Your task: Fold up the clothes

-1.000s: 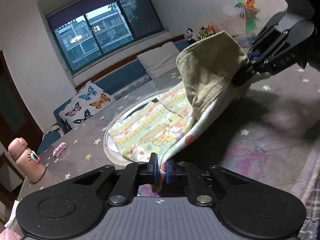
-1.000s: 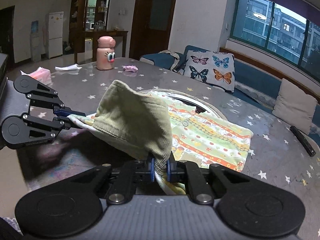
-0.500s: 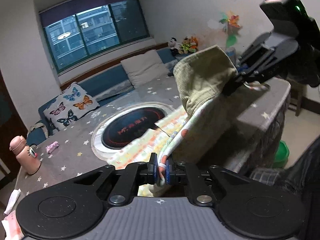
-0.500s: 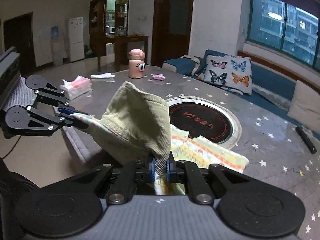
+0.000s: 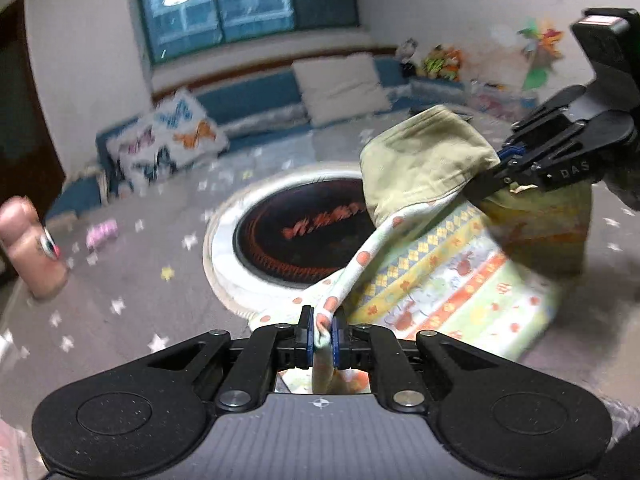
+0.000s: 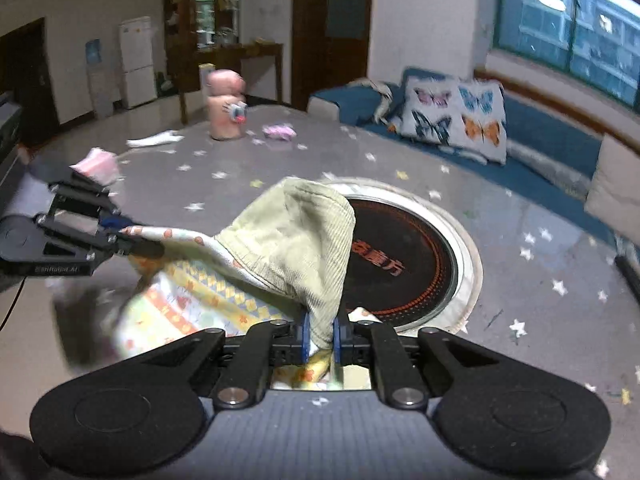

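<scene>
I hold the garment point(image 5: 424, 248) in the air over the tabletop point(image 5: 132, 280), its lower part touching the surface near the round burner point(image 6: 400, 256) at about 1 o'clock in my right view. The left gripper point(image 5: 321, 334) has its jaws clamped on a dotted edge and the right gripper point(image 6: 319, 338) has its jaws clamped on the green corduroy edge. I judge the fold is only beginning: no crease lies flat yet, and laying down and smoothing remain.

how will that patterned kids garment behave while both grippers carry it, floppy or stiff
Probably floppy: the garment sags between the left gripper and right gripper. Likely light, since narrow pinches hold it up. Its loose lower part may drag over the table.
</scene>
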Demonstrator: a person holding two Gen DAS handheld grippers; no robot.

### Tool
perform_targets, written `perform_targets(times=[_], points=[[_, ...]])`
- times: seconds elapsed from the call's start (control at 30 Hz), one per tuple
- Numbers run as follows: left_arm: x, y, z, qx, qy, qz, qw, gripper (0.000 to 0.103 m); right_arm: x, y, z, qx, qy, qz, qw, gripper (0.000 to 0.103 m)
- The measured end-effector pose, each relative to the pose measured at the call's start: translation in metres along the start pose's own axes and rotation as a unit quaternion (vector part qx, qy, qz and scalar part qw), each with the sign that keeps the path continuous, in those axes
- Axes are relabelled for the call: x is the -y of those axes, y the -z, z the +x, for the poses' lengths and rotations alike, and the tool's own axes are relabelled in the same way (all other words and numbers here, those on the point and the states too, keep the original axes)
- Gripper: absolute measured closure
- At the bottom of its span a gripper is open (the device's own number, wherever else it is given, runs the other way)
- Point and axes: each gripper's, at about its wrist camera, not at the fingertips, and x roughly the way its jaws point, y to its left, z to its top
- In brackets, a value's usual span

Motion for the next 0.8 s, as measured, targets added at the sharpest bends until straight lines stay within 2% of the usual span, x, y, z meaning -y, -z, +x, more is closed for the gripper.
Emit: perform_targets(times=[0.03, 0.1, 0.17, 0.3, 0.47, 0.5, 0.57, 0.6, 0.67, 0.8], points=[[-0.004, 0.001, 0.012, -0.01, -0.002, -0.009, 0.9999, 0.094, 0.006, 0.0, 0.011, -0.005, 0.002, 0.008, 1.0, 0.09], [-0.01, 0.007, 0.028, -0.026, -0.006, -0.024, 0.9993, 0.094, 0.013, 0.002, 0.026, -0.01, 0.012, 0.024, 1.0, 0.081], [-0.015, 0.012, 0.039, -0.038, -0.009, -0.037, 0.9986, 0.092, 0.017, 0.006, 0.03, -0.007, 0.028, 0.03, 0.999, 0.08], [-0.017, 0.016, 0.034, -0.03, -0.013, -0.048, 0.9983, 0.088, 0.018, 0.02, 0.011, 0.019, 0.065, 0.04, 0.997, 0.079], [-0.016, 0.017, 0.032, -0.028, -0.026, -0.051, 0.998, 0.08, 0.015, 0.04, -0.011, 0.042, 0.062, 0.065, 0.995, 0.08], [-0.015, 0.016, 0.032, -0.029, -0.029, -0.051, 0.9978, 0.077, 0.013, 0.043, -0.013, 0.048, 0.074, 0.064, 0.994, 0.081], [-0.014, 0.015, 0.033, -0.03, -0.033, -0.052, 0.9977, 0.073, 0.004, 0.047, -0.023, 0.088, 0.139, 0.045, 0.985, 0.081], [-0.014, 0.015, 0.033, -0.03, -0.035, -0.052, 0.9976, 0.07, 0.001, 0.048, -0.031, 0.11, 0.158, 0.035, 0.981, 0.08], [-0.014, 0.014, 0.033, -0.03, -0.039, -0.052, 0.9974, 0.068, 0.001, 0.046, -0.043, 0.135, 0.154, 0.042, 0.978, 0.08], [-0.014, 0.013, 0.033, -0.03, -0.048, -0.052, 0.997, 0.065, 0.003, 0.047, -0.039, 0.115, 0.118, 0.055, 0.985, 0.08]])
